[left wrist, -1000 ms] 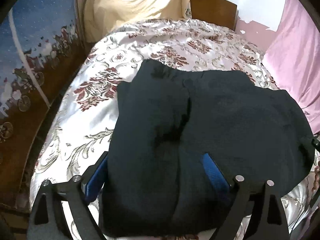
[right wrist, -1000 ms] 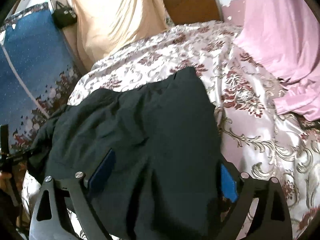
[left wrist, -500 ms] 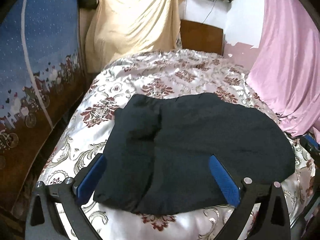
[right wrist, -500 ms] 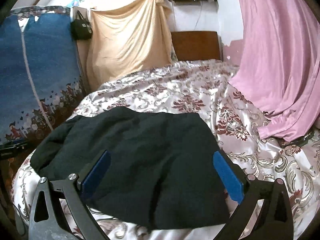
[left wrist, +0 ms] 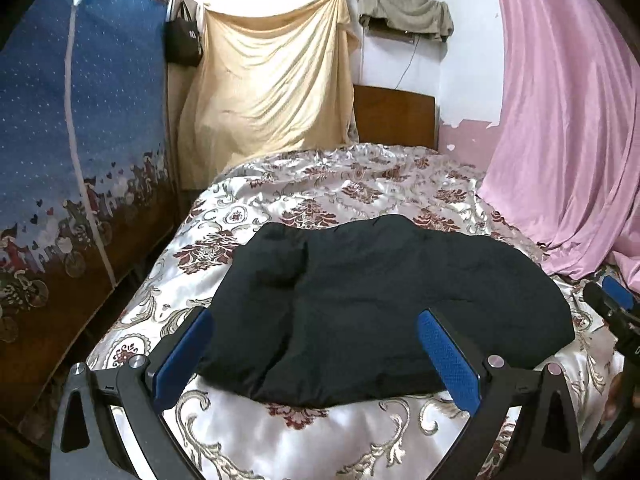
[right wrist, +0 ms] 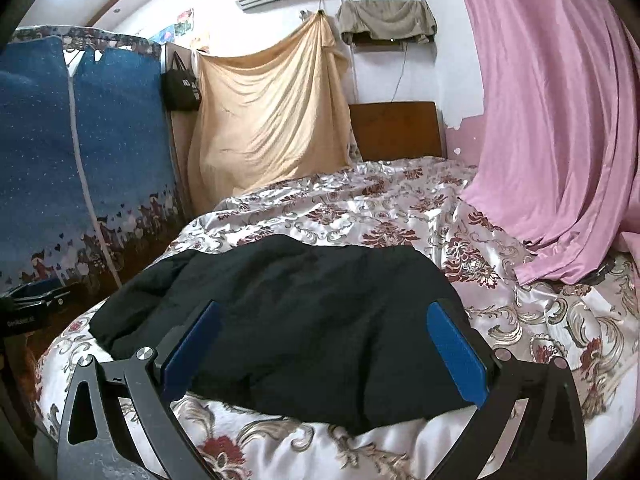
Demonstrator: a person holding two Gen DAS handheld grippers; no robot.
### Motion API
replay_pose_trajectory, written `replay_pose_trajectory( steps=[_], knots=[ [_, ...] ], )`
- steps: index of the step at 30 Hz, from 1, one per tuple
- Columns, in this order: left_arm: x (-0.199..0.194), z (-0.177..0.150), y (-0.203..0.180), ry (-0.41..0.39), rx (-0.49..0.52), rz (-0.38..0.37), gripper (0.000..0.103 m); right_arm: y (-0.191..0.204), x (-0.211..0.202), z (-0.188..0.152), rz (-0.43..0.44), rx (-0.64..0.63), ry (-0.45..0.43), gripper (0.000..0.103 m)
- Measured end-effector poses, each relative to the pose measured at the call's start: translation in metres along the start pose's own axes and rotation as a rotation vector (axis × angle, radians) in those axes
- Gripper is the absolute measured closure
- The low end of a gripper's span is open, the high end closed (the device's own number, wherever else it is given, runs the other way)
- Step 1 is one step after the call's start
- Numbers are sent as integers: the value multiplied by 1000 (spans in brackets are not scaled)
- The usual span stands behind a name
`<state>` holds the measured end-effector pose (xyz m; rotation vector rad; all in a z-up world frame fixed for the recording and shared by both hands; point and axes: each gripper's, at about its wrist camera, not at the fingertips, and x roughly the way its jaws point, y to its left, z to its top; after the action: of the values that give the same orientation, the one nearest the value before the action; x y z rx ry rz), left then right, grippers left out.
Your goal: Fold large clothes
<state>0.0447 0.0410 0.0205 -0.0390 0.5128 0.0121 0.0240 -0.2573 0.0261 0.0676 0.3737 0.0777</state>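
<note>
A black garment (left wrist: 372,304) lies folded in a compact bundle on the flowered bedspread (left wrist: 340,188), near the foot of the bed. It also shows in the right wrist view (right wrist: 304,312). My left gripper (left wrist: 316,344) is open and empty, held back from the garment's near edge. My right gripper (right wrist: 324,340) is open and empty too, held off the near edge. The right gripper shows at the right border of the left wrist view (left wrist: 616,312); the left gripper shows at the left border of the right wrist view (right wrist: 32,308).
A pink curtain (left wrist: 568,120) hangs on the right and drapes onto the bed. A blue printed wardrobe (left wrist: 76,140) stands on the left. A beige cloth (left wrist: 272,92) and a wooden headboard (left wrist: 394,120) are at the far end.
Both grippers have pulled back and up from over the garment. The garment now lies free on the bed, wholly in view, with both grippers clear of it.
</note>
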Motion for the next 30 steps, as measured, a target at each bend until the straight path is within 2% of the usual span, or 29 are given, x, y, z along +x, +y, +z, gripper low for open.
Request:
replay_pose_trajectory(
  steps=[6, 14, 30],
  knots=[
    [-16, -18, -5, -51, -15, 4, 0, 14, -15, -13, 3, 6, -22, 2],
    [-30, -38, -12, -80, 0, 19, 0, 32, -34, -37, 7, -12, -64, 2],
    [-31, -76, -26, -98, 67, 40, 0, 38, -39, -69, 6, -33, -38, 2]
  ],
)
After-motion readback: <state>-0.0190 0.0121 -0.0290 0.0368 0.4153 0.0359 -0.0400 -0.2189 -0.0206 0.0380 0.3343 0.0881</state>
